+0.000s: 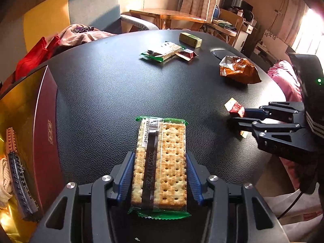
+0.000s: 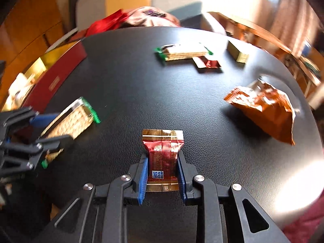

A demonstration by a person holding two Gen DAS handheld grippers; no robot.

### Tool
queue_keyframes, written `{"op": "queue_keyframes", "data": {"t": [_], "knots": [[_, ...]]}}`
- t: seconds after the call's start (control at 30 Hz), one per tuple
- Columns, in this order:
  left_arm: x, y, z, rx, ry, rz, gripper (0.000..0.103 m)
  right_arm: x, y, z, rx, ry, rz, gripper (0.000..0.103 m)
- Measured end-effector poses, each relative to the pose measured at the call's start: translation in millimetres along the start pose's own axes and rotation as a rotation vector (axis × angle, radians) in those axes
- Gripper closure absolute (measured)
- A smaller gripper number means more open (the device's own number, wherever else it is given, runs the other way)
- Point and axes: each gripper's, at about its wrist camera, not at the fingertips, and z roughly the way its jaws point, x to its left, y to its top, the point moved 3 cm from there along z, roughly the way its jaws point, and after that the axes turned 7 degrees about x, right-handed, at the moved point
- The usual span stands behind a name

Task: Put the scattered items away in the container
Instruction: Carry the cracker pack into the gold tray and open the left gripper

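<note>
On black table (image 1: 101, 101), right tool (image 2: 162, 162) clamps chocolate packet (image 2: 164, 154); left tool (image 1: 160, 174) brackets cracker pack (image 1: 160, 162), unclenched.

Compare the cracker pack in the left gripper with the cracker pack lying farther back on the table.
The near cracker pack sits lengthwise between the left gripper fingers; the far cracker pack lies free, turned crosswise. A small red wrapper touches only the far one. Both have green-edged clear wrappers and rest on the black table.

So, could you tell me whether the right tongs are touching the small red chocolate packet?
Touching: the right wrist view shows the right tongs with both pads pressed against the red chocolate packet's sides.
</note>
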Motion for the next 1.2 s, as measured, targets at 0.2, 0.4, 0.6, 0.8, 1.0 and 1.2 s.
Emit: {"op": "queue_keyframes", "data": {"t": [0.2, 0.4, 0.6, 0.8, 1.0, 1.2], "knots": [[6.5, -0.1, -26.0, -0.057, -0.007, -0.03, 0.053, 14.0, 6.4, 7.8, -0.028, -0.011, 0.093, 0.078], [26.0, -3.9, -54.5, -0.113, 0.001, -0.09, 0.053, 32.3, 6.8, 7.7, -0.037, -0.028, 0.094, 0.078], [56.0, -16.7, -77.6, -0.153, 0.031, -0.177, 0.053, 35.0, 6.9, 8.5, -0.04, -0.042, 0.118, 0.078], [101.0, -33.1, -101.3, -0.195, 0.089, -0.293, 0.053, 37.1, 6.7, 9.2, -0.039, -0.055, 0.119, 0.078], [155.5, -47.0, -109.1, -0.201, 0.177, -0.407, 0.053, 37.8, 6.6, 9.4, -0.037, -0.061, 0.123, 0.078], [199.4, -53.9, -102.2, -0.17, 0.252, -0.476, 0.053, 37.5, 6.1, 9.3, -0.04, -0.059, 0.127, 0.078]]}}
